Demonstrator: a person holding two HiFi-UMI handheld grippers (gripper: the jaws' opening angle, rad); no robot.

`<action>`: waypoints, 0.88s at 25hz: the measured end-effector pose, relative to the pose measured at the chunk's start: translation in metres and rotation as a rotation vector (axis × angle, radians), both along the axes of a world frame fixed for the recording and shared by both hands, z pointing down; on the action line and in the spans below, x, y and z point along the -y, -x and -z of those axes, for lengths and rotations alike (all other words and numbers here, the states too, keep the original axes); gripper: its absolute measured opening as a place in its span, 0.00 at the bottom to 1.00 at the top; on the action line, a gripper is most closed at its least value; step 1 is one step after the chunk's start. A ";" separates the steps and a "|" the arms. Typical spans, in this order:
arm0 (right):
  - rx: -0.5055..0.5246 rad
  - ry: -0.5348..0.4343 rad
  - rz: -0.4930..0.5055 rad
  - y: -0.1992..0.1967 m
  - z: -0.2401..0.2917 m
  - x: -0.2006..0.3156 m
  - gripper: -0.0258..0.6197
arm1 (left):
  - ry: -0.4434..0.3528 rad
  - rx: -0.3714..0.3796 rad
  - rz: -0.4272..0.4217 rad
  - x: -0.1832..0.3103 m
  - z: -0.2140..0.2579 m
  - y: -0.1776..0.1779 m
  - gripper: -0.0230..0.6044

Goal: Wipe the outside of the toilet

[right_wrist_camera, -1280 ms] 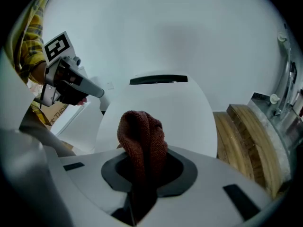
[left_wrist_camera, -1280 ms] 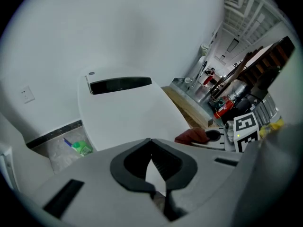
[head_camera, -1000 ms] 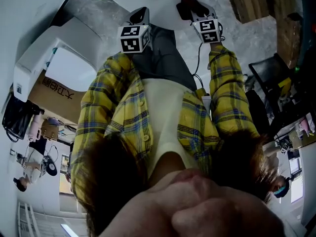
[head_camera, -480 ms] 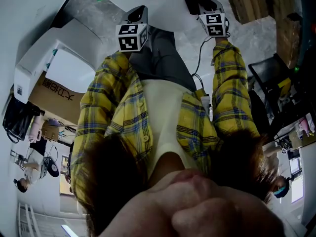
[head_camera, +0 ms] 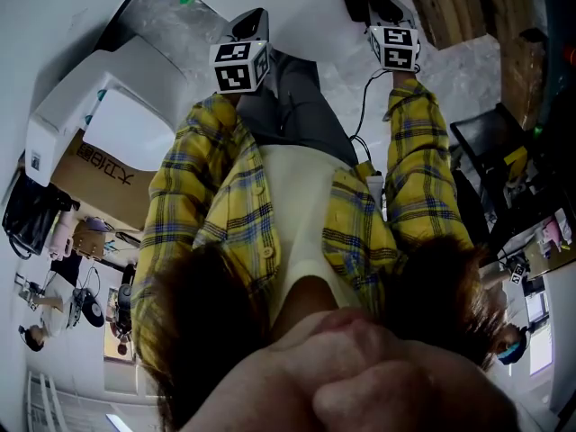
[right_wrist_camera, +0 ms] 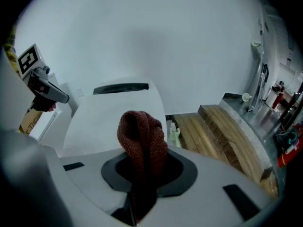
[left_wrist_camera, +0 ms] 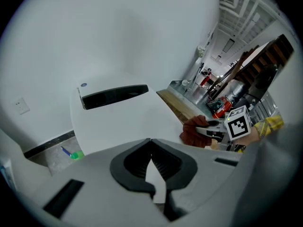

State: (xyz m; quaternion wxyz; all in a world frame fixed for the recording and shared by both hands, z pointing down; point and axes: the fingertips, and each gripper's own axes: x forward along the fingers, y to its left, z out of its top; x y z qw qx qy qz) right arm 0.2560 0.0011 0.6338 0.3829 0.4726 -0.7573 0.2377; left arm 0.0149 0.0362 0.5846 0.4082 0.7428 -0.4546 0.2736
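Toilet (right_wrist_camera: 113, 122): white, lid down, dark slot at far end, directly ahead of both grippers, backed by white wall (right_wrist_camera: 142, 32).
Cloth (right_wrist_camera: 142, 141): reddish-brown knit, bunched upright, clamped between the jaws of right gripper (right_wrist_camera: 144, 167).
Left gripper (left_wrist_camera: 151, 143): jaws closed tip to tip, nothing held.
Wooden planks (right_wrist_camera: 222, 131): right of toilet.

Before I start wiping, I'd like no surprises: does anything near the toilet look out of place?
Only one thing: a small blue stick with a green end lies loose on the grey speckled floor beside the white toilet. Nothing looks spilled or broken.
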 end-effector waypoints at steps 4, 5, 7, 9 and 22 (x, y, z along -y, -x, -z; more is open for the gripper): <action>0.025 -0.036 0.002 0.008 0.020 0.004 0.17 | -0.015 -0.002 0.024 0.005 0.007 0.004 0.05; 0.028 -0.045 0.006 0.011 0.025 0.005 0.17 | -0.019 -0.002 0.028 0.006 0.009 0.005 0.05; 0.029 -0.064 0.012 0.016 0.035 0.006 0.17 | -0.031 -0.005 0.035 0.008 0.014 0.006 0.05; 0.034 -0.083 0.016 0.022 0.046 0.008 0.17 | -0.045 -0.007 0.047 0.011 0.020 0.010 0.05; 0.135 -0.188 0.071 0.082 0.122 0.021 0.17 | -0.171 -0.026 0.199 0.032 0.082 0.050 0.05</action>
